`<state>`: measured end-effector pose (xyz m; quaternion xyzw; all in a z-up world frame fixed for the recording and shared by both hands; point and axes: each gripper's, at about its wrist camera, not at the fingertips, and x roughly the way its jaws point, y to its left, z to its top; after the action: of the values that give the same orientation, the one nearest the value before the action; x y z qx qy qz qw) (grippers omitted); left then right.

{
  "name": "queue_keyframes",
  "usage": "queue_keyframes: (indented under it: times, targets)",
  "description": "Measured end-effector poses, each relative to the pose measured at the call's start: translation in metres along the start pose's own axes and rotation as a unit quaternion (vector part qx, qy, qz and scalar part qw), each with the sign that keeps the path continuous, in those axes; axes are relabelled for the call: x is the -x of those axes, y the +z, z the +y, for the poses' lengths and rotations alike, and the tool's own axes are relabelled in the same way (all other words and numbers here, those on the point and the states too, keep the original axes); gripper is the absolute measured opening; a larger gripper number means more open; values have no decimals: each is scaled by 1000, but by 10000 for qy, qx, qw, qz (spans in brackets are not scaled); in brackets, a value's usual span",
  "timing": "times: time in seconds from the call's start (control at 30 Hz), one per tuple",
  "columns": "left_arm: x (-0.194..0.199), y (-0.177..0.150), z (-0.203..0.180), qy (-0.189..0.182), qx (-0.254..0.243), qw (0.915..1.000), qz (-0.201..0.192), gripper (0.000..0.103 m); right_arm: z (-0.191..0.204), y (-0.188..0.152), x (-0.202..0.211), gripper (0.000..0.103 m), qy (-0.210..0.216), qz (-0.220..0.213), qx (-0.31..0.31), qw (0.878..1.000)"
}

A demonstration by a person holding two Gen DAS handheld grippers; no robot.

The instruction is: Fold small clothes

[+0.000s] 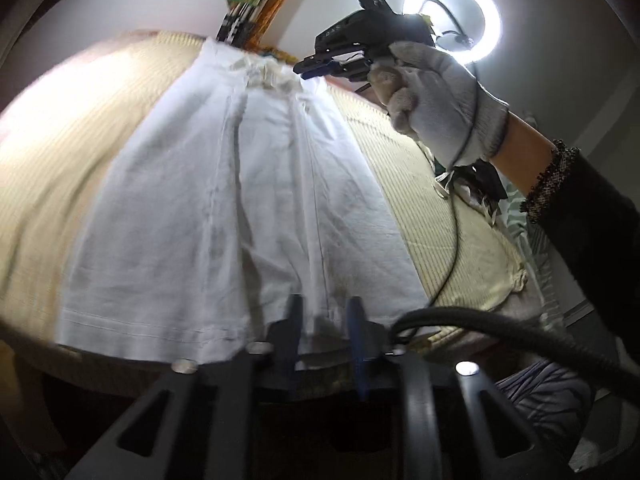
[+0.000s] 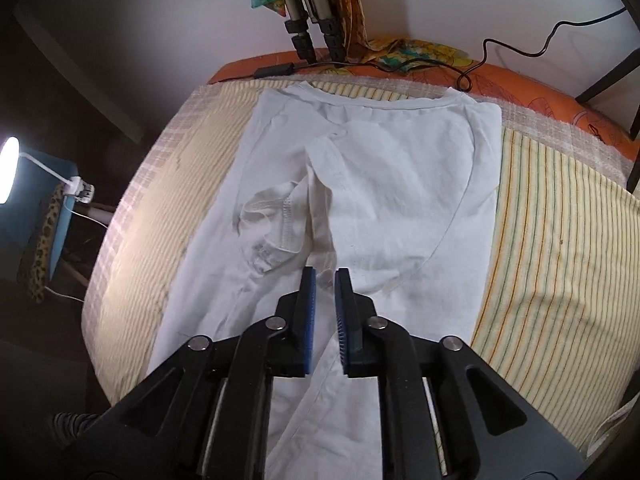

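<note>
— Striped yellow cloth covers the whole bed (image 2: 560,216), pulled flat, I'd guess so that a garment can lie smooth on it. See the white shirt (image 2: 360,184) spread down the middle?

— I do. Collar at the far end by the wall, hem at the near edge. One sleeve (image 2: 280,220) is already turned in over the body, the stitched cuff showing.

— That makes sense for folding: sides go in first, to get a narrow strip.

— What is the left tool (image 1: 326,308) doing?

— It sits low at the near hem, fingers apart, with the hem's edge lying between them. Whether they touch the cloth I cannot tell; the picture is blurred there.

— And the right tool (image 2: 325,276)?

— It hangs above the shirt's middle, blue pads (image 2: 310,292) a little apart, nothing between them. From the other side you see the gloved right hand (image 1: 436,108) holding it high, near the collar end.

— So nothing is gripped?

— Nothing that I can see. My guess is the left one readies to take the hem and carry it toward the collar.
</note>
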<state>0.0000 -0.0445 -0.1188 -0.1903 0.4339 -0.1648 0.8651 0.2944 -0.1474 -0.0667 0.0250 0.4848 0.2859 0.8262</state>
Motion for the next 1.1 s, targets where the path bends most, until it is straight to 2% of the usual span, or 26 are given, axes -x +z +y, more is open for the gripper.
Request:
queue_keyframes:
  times: [0.07, 0.2, 0.37, 0.53, 0.67, 0.83, 1.0, 1.1]
  targets:
    - [12, -1, -3, 113, -174, 9997, -110, 25, 0, -11, 29, 26, 89, -264, -129, 9995]
    - [32, 0, -1, 295, -382, 9985, -253, 29, -3, -51, 84, 26, 196, -649, -286, 9973]
    - [54, 5, 13, 573, -464, 9969, -279, 35, -14, -130, 121, 26, 209, -655, -571, 9960]
    - [71, 13, 32, 892, -537, 9945, -139, 38, -23, -207, 119, 26, 194, -241, -815, 9962]
    - [75, 20, 56, 1006, -390, 9941, 92, 46, -25, -250, 108, 26, 351, 104, -914, 9951]
    - [65, 24, 86, 967, 32, 9944, 426, 46, -23, -282, 95, 26, 591, 370, -1022, 9923]
    - [52, 26, 105, 739, 463, 9936, 712, 44, -17, -295, 89, 26, 811, 503, -922, 9912]
    - [41, 24, 106, 612, 510, 9930, 878, 42, -14, -298, 88, 26, 895, 509, -882, 9908]
